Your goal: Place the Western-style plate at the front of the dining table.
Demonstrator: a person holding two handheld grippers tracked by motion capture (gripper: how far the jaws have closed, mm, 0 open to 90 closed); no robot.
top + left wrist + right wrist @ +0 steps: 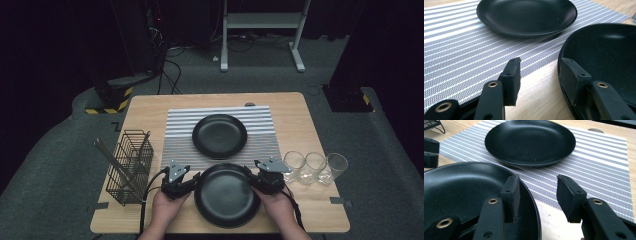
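A black plate (227, 195) lies at the front of the wooden table (300, 125), its far edge at the striped placemat (175, 130). A second black plate (220, 136) rests on the mat's middle. My left gripper (192, 181) straddles the near plate's left rim. In the left gripper view its jaws (539, 62) stand apart, one pad inside the plate (604, 55), the other over bare wood. My right gripper (255, 181) straddles the right rim; its jaws (537, 178) are apart too, one pad in the plate (461, 187), the other beyond the rim.
A black wire basket (131, 167) with long metal utensils (112, 160) stands at the left. Three clear glasses (315, 167) line up at the right, close to my right gripper. The far plate (530, 142) sits just beyond the near one.
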